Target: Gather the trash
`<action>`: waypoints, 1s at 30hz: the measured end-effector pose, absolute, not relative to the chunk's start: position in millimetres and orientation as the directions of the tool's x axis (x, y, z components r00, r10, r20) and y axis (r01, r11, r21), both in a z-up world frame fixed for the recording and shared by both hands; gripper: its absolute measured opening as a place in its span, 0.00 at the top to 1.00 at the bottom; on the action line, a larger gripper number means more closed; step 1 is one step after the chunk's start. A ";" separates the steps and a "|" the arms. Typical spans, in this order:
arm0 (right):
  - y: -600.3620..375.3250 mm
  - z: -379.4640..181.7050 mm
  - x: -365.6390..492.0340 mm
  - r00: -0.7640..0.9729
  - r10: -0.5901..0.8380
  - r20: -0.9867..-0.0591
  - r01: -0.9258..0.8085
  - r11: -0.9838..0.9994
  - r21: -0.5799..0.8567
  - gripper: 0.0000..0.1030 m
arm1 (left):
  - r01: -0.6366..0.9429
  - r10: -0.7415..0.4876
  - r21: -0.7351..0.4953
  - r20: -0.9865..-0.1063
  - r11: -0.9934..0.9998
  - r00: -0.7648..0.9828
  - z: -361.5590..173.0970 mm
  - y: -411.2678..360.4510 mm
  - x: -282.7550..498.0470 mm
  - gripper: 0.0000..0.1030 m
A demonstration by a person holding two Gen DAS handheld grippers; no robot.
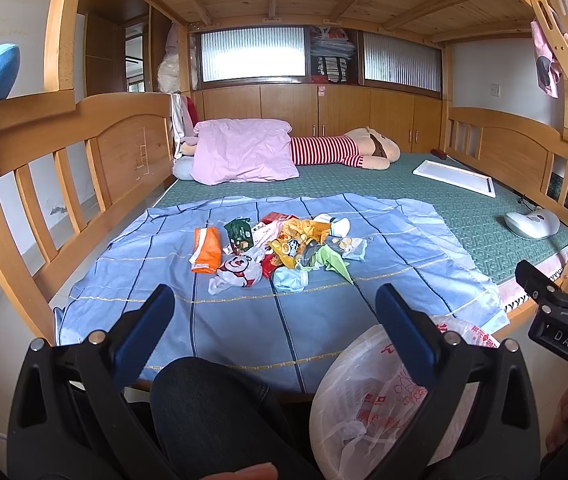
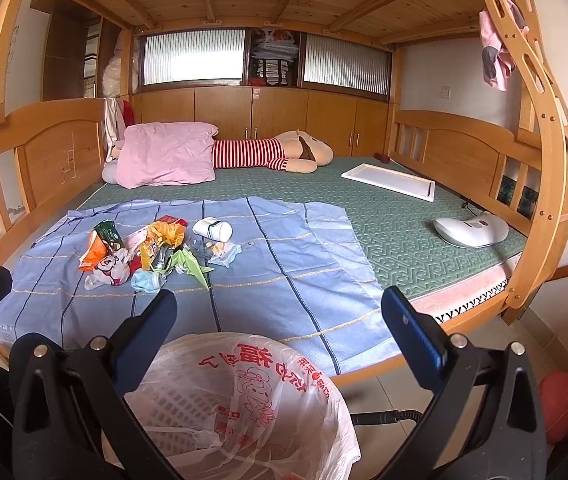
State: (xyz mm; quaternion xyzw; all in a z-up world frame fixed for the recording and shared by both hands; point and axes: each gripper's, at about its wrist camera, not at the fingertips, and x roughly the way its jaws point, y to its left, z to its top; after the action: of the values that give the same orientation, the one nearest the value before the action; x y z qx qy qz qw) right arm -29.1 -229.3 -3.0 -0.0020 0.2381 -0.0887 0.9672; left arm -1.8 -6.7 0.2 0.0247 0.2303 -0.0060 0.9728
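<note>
The trash (image 1: pixel 284 246) lies in a loose heap on a blue sheet (image 1: pixel 212 320) that covers the near part of the bed (image 1: pixel 479 224). In the heap there is an orange packet (image 1: pixel 207 249), a green packet (image 1: pixel 238 233), a white bag with a pig face (image 1: pixel 240 271), yellow wrappers (image 1: pixel 295 236), a light blue mask (image 1: pixel 289 279), a green paper (image 1: pixel 333 262) and a white roll (image 2: pixel 214 229).

Both grippers hang in front of the bed, well apart from the heap. The left gripper (image 1: pixel 275 300) has its fingers spread wide and they hold nothing. The right gripper (image 2: pixel 280 304) also has its fingers spread and empty.

Below the grippers stands a white basket (image 2: pixel 172 404) lined with a clear bag (image 2: pixel 268 384) with red print. It is just beside the bed edge. A knee in dark jeans (image 1: pixel 212 408) shows at its left.

Farther back on the bed lie a pink pillow (image 1: pixel 244 150) and a plush toy (image 1: pixel 347 150).
</note>
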 end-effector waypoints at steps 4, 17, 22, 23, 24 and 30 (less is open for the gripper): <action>-229.4 -2.9 -29.2 0.872 -0.171 -0.459 0.170 0.984 -0.045 0.03 | 0.024 -0.001 0.046 -0.449 0.999 0.893 0.2 -6.9 -1.7 0.03; -225.9 -3.7 -27.3 0.871 -0.163 -0.463 0.163 0.986 -0.040 0.03 | 0.024 -0.001 0.046 -0.452 0.999 0.892 -0.2 -7.4 -1.8 0.03; -224.7 -4.2 -27.3 0.872 -0.156 -0.463 0.158 0.987 -0.036 0.03 | 0.026 -0.002 0.046 -0.456 0.999 0.890 -9.0 -10.4 -3.4 0.03; -224.5 -4.2 -27.3 0.873 -0.155 -0.463 0.157 0.987 -0.036 0.03 | 0.026 -0.002 0.046 -0.456 0.999 0.890 -9.7 -11.2 -3.7 0.03; -225.5 -4.0 -27.4 0.873 -0.156 -0.463 0.157 0.987 -0.036 0.03 | 0.027 -0.003 0.046 -0.456 0.999 0.890 -10.4 -12.1 -4.2 0.03; -225.5 -4.3 -27.8 0.873 -0.153 -0.464 0.156 0.987 -0.033 0.03 | 0.026 -0.003 0.046 -0.457 0.999 0.889 -10.6 -11.8 -3.5 0.03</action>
State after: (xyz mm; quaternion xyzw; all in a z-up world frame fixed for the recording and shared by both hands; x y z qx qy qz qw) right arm -27.8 -225.5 -4.3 0.0028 0.2393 -0.0797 0.9677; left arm -3.5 -11.8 -10.6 0.0253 0.2350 -0.0074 0.9716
